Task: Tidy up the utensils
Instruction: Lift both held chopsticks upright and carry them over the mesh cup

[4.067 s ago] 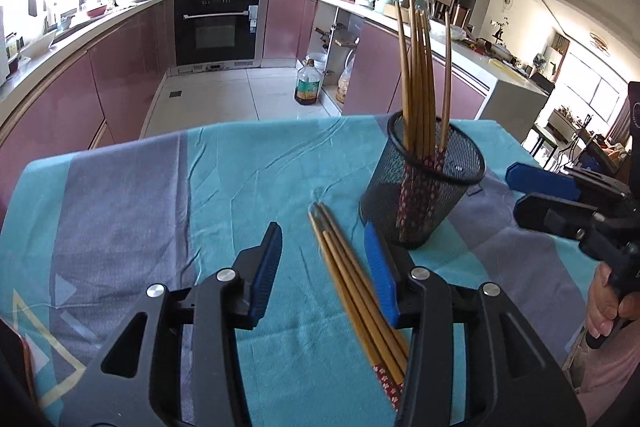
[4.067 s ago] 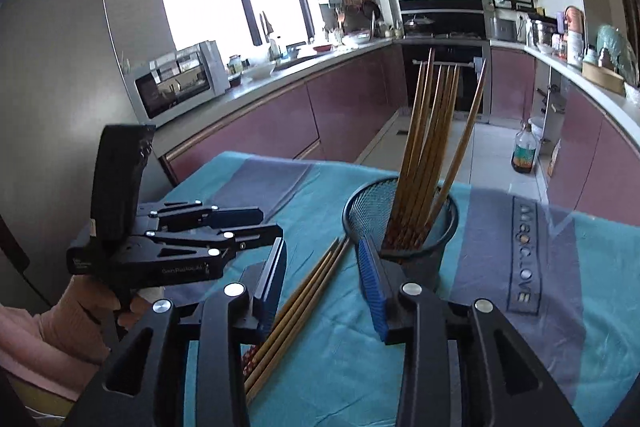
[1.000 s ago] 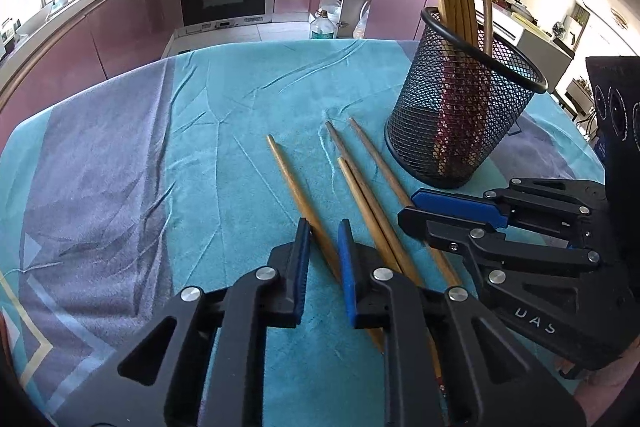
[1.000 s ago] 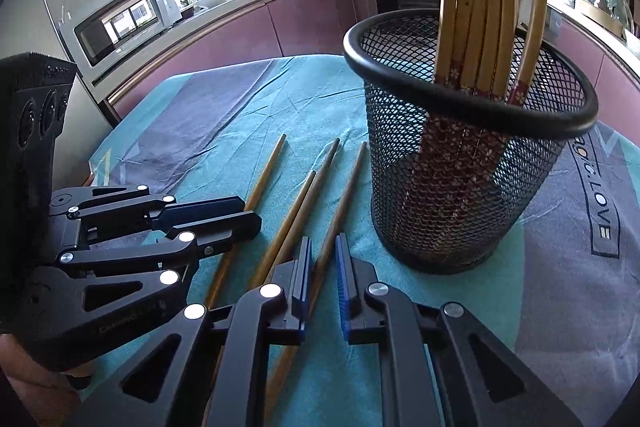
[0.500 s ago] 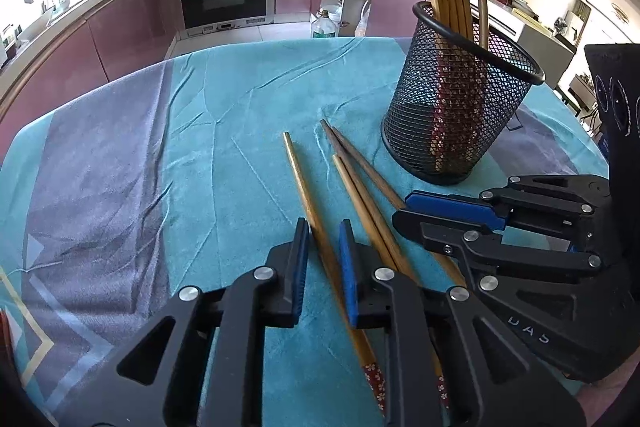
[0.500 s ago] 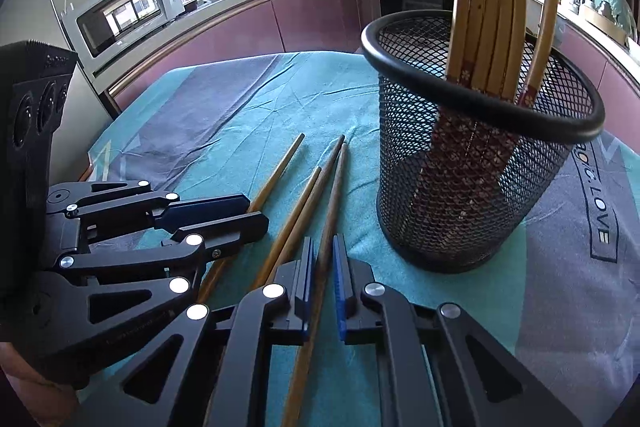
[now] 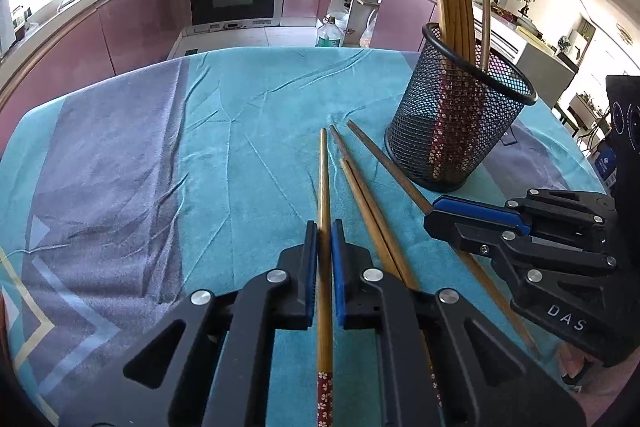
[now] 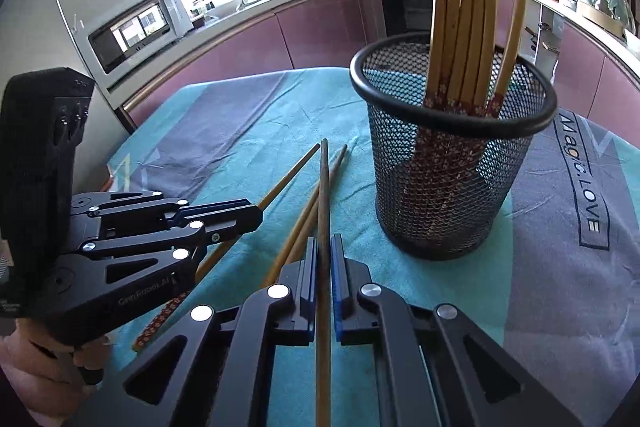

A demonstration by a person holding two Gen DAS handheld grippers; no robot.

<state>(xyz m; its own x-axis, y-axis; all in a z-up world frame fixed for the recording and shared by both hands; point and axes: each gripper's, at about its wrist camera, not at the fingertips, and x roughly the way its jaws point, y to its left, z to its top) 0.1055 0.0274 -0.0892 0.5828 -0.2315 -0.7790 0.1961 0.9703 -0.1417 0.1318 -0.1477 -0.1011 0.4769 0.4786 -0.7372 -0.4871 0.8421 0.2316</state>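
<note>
My left gripper [image 7: 325, 239] fingers pinch one chopstick [image 7: 323, 179] on bench left of mesh holder [image 7: 456, 131]; right gripper [image 8: 324, 255] pinches another [image 8: 324, 187]. Light, stiff, slick; I judge mid-shaft hold best.

Four loose chopsticks [image 7: 362, 195] lie outside one mesh holder [image 7: 456, 131]; six chopsticks [image 8: 464, 7] stand inside it. Two grippers [image 7: 325, 227] are present.

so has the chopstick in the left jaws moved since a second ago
Yes. In the left wrist view the chopstick has swung its far tip rightward, toward the mesh holder, and now sits clamped in the left gripper.
</note>
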